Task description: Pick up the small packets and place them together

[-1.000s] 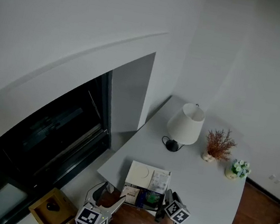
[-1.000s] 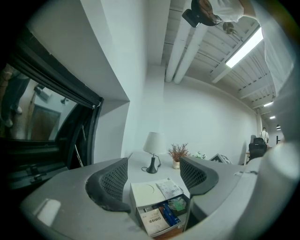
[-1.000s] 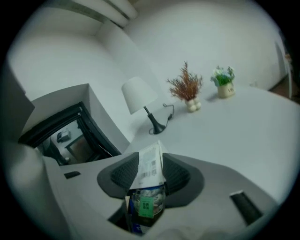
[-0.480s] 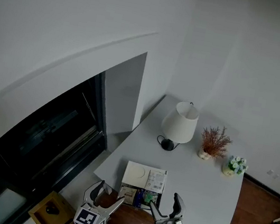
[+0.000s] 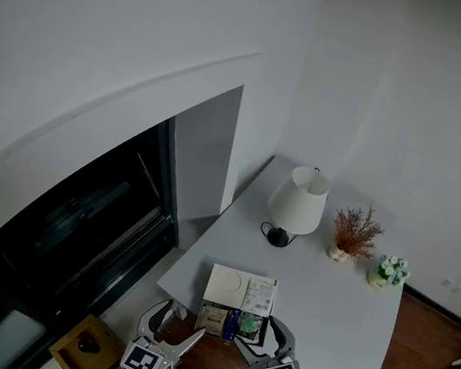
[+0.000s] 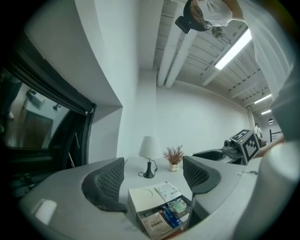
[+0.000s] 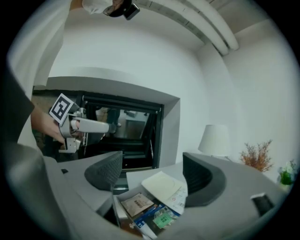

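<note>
Grey ribbed jaws of the right gripper (image 7: 152,176) stand wide apart, gripping nothing. They've just been opening, then eased in a touch, w/ only air btwn the pads. It hangs at the bottom centre of the head view, just short of the white box (image 7: 161,183), tipped slightly down toward it. The packets sit in the box's open near end, lower centre of the right gripper view: tan packet (image 7: 136,204), blue packet (image 7: 149,216), green packet (image 7: 164,219). They're crowded side by side, prob. overlapping, but it's too dim to be sure. The left gripper (image 6: 152,176) is released too, empty, at the lower left of the head view. It faces the same box, which sits at the near edge of the table (image 5: 331,316). For the next grab, imo: take one packet only, whichever lies on top. Get one pad under its free edge & the other over it, close on the flat, and keep clear of the box wall. Then lift straight out so the neighbours don't drag along.
</note>
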Available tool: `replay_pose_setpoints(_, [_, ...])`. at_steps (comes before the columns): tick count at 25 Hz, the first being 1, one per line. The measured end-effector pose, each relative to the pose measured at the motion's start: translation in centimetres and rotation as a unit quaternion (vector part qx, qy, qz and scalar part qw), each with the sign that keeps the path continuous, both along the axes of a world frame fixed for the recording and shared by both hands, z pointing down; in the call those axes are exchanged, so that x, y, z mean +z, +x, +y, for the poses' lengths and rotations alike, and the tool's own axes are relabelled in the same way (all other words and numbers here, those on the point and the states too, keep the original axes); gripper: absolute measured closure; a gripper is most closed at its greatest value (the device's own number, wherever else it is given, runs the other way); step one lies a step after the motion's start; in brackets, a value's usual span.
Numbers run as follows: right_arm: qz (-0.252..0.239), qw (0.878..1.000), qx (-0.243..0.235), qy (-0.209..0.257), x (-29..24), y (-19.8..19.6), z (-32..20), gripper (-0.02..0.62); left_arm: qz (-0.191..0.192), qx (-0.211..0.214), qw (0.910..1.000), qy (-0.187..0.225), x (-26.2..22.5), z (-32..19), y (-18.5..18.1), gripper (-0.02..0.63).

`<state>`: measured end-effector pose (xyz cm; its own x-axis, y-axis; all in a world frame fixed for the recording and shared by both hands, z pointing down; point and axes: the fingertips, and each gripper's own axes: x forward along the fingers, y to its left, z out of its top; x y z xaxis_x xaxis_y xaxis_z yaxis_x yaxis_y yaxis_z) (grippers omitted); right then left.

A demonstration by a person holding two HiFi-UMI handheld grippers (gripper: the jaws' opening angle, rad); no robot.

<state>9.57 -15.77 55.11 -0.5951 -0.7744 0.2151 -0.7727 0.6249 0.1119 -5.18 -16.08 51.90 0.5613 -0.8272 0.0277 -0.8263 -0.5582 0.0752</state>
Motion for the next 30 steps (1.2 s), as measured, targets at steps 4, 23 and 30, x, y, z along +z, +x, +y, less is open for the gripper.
replay_pose_setpoints(4, [0.070, 0.991, -0.089, -0.070, 5.7, -3.3, -1.5, 0.201, -0.005, -0.017, 0.9998, -0.007, 0.2, 0.1, -1.1, 0.213])
replay_pose_setpoints(23, [0.386, 0.858, -0.227, -0.251, 27.6, -8.4, -5.0, 0.284, -0.015, -0.073, 0.9965, -0.038, 0.6, 1.3, -5.2, 0.213])
replay_pose_setpoints(30, [0.421, 0.856, -0.212, -0.210, 27.7, -8.4, -5.3, 0.412, -0.001, -0.100, 0.9941, -0.042, 0.8, 1.1, -6.8, 0.213])
